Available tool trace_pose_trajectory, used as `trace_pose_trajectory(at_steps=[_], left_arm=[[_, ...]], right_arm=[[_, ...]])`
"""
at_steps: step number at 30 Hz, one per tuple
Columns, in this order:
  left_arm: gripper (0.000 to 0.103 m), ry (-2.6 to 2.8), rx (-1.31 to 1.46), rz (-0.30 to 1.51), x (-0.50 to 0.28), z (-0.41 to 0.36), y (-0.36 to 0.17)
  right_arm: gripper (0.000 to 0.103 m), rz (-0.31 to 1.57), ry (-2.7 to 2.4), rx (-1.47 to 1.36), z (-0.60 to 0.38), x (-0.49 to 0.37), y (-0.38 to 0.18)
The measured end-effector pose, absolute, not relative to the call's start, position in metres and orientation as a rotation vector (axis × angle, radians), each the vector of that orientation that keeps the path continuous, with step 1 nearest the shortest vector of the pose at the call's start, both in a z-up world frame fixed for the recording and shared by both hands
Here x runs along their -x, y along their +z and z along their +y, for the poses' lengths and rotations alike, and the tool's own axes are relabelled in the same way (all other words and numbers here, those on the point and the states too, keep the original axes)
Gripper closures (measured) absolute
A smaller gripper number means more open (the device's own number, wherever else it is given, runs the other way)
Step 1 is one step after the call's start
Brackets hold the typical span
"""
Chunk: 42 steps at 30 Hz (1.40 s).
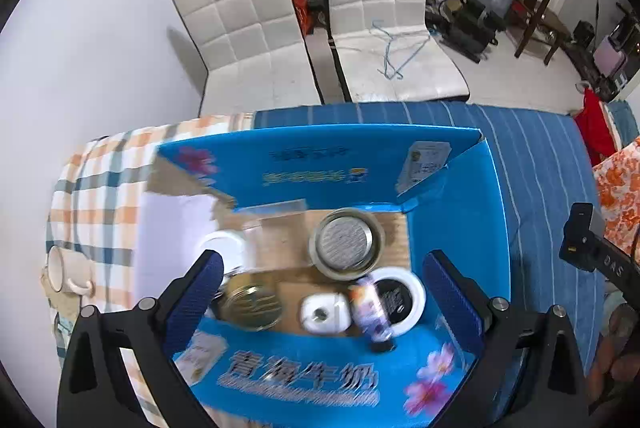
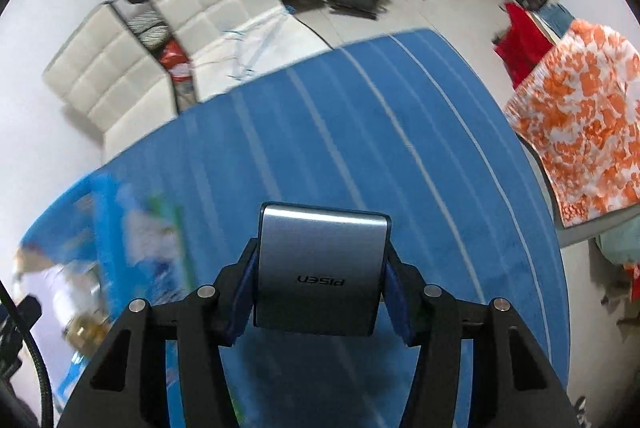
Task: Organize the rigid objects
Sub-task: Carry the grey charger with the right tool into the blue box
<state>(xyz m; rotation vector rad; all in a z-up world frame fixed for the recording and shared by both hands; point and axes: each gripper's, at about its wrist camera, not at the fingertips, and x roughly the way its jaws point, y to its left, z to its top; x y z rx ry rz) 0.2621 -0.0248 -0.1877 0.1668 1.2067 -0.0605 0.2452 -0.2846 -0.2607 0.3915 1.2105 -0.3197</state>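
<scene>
Right gripper (image 2: 318,292) clamps a grey power bank (image 2: 320,268) above the blue striped table (image 2: 360,132); left gripper (image 1: 320,292) hangs wide open, empty, over the crowded blue box (image 1: 460,196). A loose side grip could let it slip

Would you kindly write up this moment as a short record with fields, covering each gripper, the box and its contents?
left gripper: open, nothing between its fingers, above the box
right gripper: fingers clamped on the sides of a grey power bank, above the blue striped cloth
blue box: flaps open, on the cloth
box contents: round metal tin, glass jar, small white container, printed bottle, white-rimmed dish
outside the box: mug on the checked cloth
</scene>
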Motion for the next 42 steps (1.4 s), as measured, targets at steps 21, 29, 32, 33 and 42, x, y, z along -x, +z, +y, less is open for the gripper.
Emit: trace_pose_trajectory(at_steps=[21, 29, 32, 33, 42], left_arm=[[0.001, -0.025, -0.193, 1.238, -0.299, 0.061, -0.238], [0.001, -0.043, -0.178, 1.306, -0.315, 0.064, -0.270], [0.001, -0.037, -0.158, 1.332, -0.316, 0.068, -0.277], [0.001, -0.039, -0.149, 1.338, -0.316, 0.069, -0.278], [0.001, -0.048, -0.120, 1.375, -0.316, 0.069, -0.287]], right_arm=[[0.045, 1.275, -0.153, -0.041, -0.086, -0.320, -0.263], [0.045, 1.329, -0.196, 0.158, -0.059, -0.346, -0.296], [0.045, 1.348, -0.190, 0.158, -0.057, -0.352, -0.303], [0.045, 1.357, -0.186, 0.150, -0.056, -0.354, -0.306], [0.039, 1.401, -0.161, 0.042, -0.073, -0.367, -0.317]])
